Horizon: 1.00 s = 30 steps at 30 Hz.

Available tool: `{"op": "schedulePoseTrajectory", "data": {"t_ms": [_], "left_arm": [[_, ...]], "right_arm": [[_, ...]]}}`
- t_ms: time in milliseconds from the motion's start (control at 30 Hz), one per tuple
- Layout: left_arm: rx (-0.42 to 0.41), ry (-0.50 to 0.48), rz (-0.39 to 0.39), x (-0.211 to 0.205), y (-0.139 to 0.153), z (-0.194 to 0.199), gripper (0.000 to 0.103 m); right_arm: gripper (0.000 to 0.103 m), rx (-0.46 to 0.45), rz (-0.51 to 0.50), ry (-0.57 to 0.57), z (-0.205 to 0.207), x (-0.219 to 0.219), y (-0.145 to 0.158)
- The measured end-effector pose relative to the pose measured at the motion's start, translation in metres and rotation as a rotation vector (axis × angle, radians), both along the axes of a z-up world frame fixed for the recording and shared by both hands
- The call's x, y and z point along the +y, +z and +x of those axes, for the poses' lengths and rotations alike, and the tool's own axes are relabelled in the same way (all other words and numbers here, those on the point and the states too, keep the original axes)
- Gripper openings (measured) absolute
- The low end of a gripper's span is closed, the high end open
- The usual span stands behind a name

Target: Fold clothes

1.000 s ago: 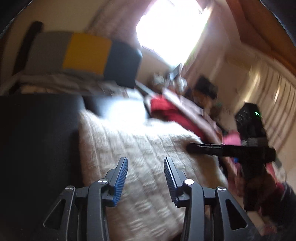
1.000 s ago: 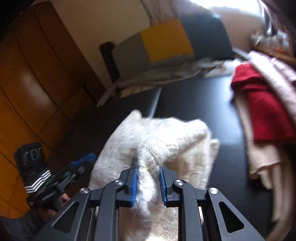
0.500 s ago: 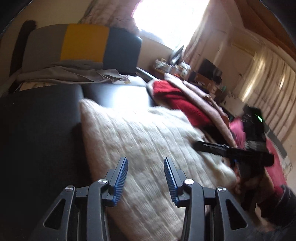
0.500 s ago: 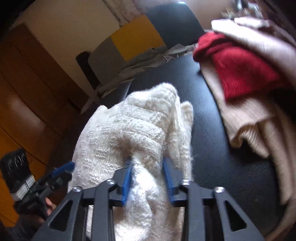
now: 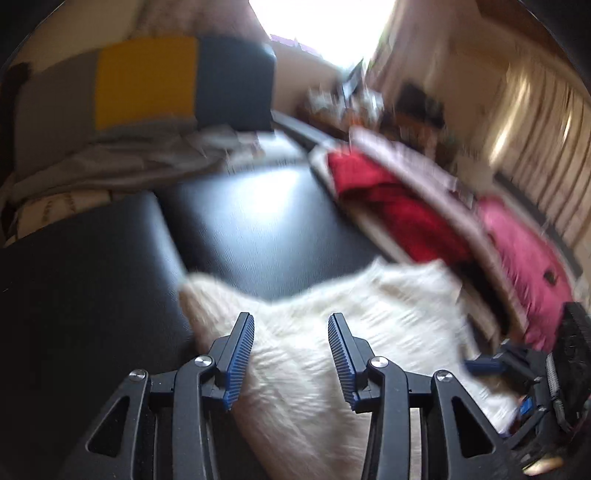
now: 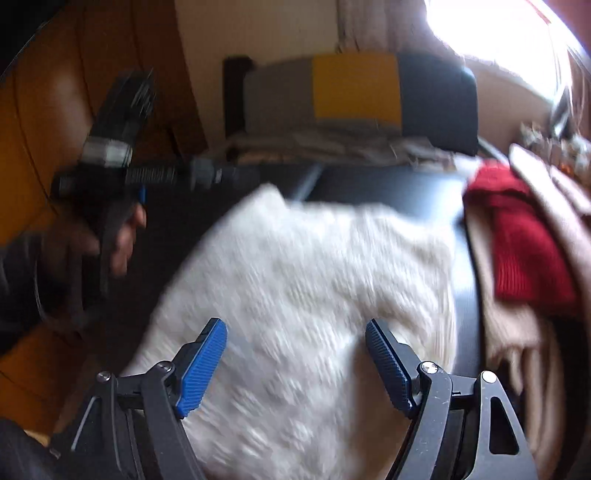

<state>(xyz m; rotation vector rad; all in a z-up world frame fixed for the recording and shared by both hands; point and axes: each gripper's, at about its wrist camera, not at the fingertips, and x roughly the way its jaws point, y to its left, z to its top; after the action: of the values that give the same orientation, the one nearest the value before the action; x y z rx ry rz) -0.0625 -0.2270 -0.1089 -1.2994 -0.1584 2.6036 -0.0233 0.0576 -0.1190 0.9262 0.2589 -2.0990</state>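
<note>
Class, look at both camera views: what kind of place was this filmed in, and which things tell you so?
Probably a lived-in room at home: a bright window, a colour-block cushion, and a pile of knitwear beside the white sweater.

A black padded surface (image 5: pixel 258 221) carries the clothes. A white knitted sweater (image 6: pixel 314 295) lies on its near part. Along its right side lies a pile with a red garment (image 6: pixel 524 236) and beige knitwear (image 6: pixel 517 332).

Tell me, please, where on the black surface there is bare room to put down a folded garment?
Bare black surface lies beyond the white sweater, bordered by the striped cushion behind and the red garment on the right. That right side is crowded with piled clothes.
</note>
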Motion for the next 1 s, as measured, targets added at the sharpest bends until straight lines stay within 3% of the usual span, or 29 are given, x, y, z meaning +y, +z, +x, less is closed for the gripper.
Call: {"op": "schedulePoseTrajectory", "data": {"t_ms": [67,133,300,433,567,633,733,867,1000], "left_arm": [[-0.088,0.008,-0.002,0.005,-0.023,-0.016,0.043],[-0.117,0.056,0.053,-0.001,-0.033,-0.025,0.043],[-0.059,0.122,0.038,-0.001,-0.040,-0.021,0.043],[-0.049,0.161,0.087,-0.010,-0.036,-0.018,0.042],[0.068,0.251,0.089,-0.019,0.002,0.023,0.041],[0.135,0.251,0.123,-0.017,0.018,0.056,0.042],[0.218,0.202,0.081,0.000,0.029,0.111,0.042],[0.243,0.106,0.034,0.033,0.017,0.155,0.042],[0.236,0.056,0.025,0.058,-0.003,0.175,0.042]], "right_arm": [[0.079,0.066,0.000,0.019,0.009,0.011,-0.016],[0.079,0.169,0.007,0.048,0.020,0.014,-0.027],[0.080,0.232,-0.062,0.045,0.019,0.023,-0.043],[0.080,0.248,-0.066,0.053,0.020,0.025,-0.044],[0.082,0.248,-0.059,0.047,0.020,0.022,-0.045],[0.082,0.249,-0.058,0.042,0.021,0.021,-0.045],[0.085,0.222,-0.055,0.036,0.013,0.013,-0.046],[0.099,0.125,-0.007,0.099,0.006,0.002,-0.027],[0.100,0.121,-0.040,0.114,0.003,-0.002,0.009]]}}
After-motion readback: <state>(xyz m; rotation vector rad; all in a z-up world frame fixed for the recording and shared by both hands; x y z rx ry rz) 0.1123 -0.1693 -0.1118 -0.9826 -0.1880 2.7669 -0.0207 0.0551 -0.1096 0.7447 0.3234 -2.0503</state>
